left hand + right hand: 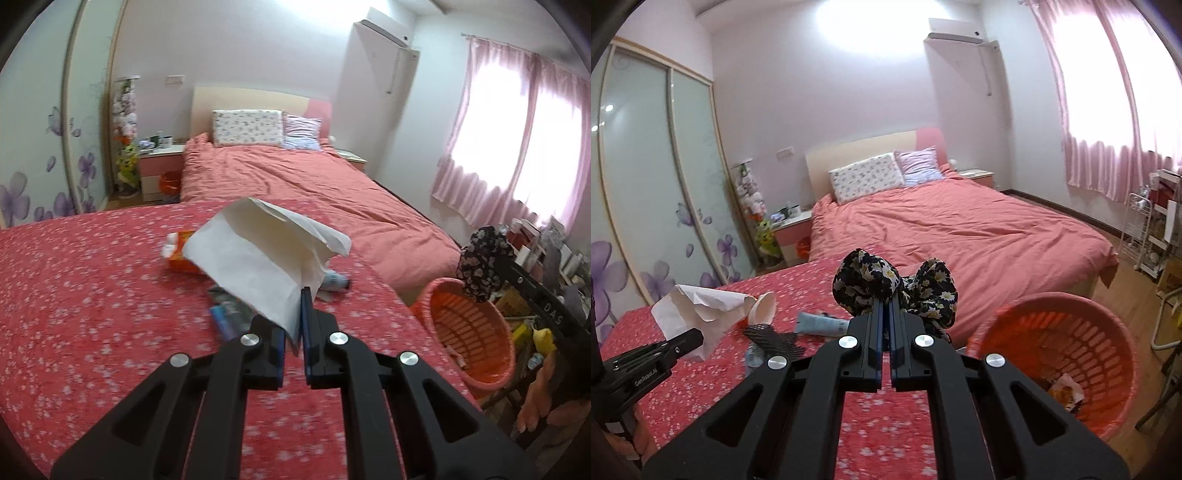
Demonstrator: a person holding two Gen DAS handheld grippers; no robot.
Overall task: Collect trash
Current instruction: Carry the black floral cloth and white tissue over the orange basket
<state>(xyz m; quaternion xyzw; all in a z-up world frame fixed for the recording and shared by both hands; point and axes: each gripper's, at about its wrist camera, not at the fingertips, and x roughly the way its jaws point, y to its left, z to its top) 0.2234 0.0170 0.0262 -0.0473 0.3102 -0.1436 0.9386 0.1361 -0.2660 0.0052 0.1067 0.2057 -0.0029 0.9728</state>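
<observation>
We count two hand-held grippers: the left hand-held gripper (293, 325) clamps one white paper sheet (258, 258) above the red tabletop (92, 288); the right hand-held gripper (886, 317) pinches one black floral cloth (875, 284) beside one orange basket (1108, 332). Only the right view shows scraps (1065, 391) inside it.

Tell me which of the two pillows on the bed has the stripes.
The smaller pillow, the one nearer the window. It has pink and white stripes, while the larger pillow beside it is white with a small floral print.
</observation>
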